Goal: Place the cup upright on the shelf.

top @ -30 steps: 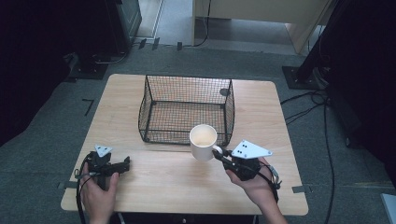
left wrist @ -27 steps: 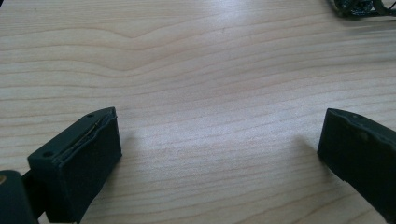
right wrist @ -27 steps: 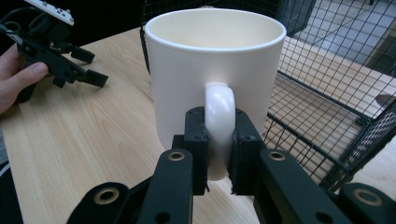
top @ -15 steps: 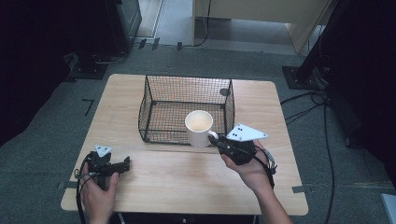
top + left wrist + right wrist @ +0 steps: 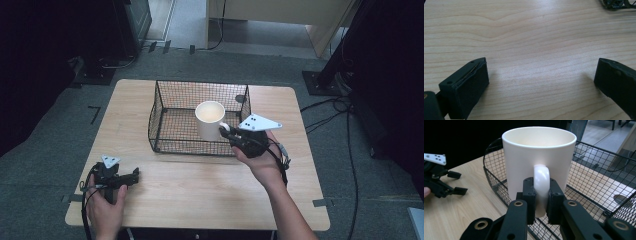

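A white mug (image 5: pixel 210 120) (image 5: pixel 537 160) hangs upright in the air over the black wire basket (image 5: pixel 165 107) (image 5: pixel 594 170). My right gripper (image 5: pixel 226 131) (image 5: pixel 541 196) is shut on the mug's handle, just above the basket's front right part. My left gripper (image 5: pixel 131 176) (image 5: pixel 539 82) rests low at the table's front left, open, with only bare wood between its jaws. It also appears at the left of the right gripper view as a black tool (image 5: pixel 439 182).
The wooden table (image 5: pixel 200 195) has free room in front of the basket and at both sides. A round dark hole (image 5: pixel 240 98) sits in the tabletop behind the basket's right corner. Dark equipment and cables lie on the floor around.
My right gripper has carried the mug up and away from the table's front, from beside the basket to above its front right part. The left gripper has stayed put.
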Action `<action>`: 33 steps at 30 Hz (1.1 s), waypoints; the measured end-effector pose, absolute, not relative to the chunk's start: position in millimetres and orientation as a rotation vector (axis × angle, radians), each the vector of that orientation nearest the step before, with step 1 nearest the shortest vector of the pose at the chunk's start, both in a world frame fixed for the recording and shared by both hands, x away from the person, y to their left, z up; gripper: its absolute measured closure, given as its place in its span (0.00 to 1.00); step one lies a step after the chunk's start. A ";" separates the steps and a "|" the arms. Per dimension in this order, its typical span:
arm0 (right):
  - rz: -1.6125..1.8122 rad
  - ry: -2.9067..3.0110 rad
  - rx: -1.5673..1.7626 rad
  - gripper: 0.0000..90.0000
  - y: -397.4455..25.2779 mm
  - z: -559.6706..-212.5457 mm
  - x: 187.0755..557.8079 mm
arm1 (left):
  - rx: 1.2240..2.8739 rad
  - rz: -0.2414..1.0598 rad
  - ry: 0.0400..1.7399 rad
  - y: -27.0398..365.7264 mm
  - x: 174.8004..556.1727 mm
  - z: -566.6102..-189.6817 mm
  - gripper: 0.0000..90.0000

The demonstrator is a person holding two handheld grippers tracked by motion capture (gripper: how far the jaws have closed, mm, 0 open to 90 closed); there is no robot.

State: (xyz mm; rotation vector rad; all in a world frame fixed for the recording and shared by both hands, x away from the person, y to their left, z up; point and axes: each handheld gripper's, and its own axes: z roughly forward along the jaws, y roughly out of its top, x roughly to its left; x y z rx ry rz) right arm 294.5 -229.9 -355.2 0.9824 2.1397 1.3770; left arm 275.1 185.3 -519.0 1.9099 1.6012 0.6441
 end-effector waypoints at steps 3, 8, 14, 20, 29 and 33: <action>1.374 2.136 0.997 0.90 -226.9 -356.2 304.3 | 1.911 0.645 1.600 185.3 275.1 -519.0 0.00; 1.365 2.129 1.009 0.90 -220.6 -355.7 321.1 | 1.911 0.646 1.600 185.4 275.2 -519.0 0.00; 1.367 2.132 1.021 0.90 -210.4 -357.7 340.3 | 1.909 0.647 1.600 185.3 275.2 -519.2 0.00; 1.384 2.124 1.037 0.90 -201.1 -363.4 359.1 | 1.913 0.648 1.598 185.5 275.2 -519.1 0.00; 1.378 2.138 1.050 0.90 -192.7 -373.5 384.2 | 1.912 0.646 1.599 185.4 275.1 -519.1 0.00; 1.371 2.130 1.041 0.90 -190.5 -377.9 393.6 | 1.912 0.646 1.599 185.4 275.1 -519.1 0.00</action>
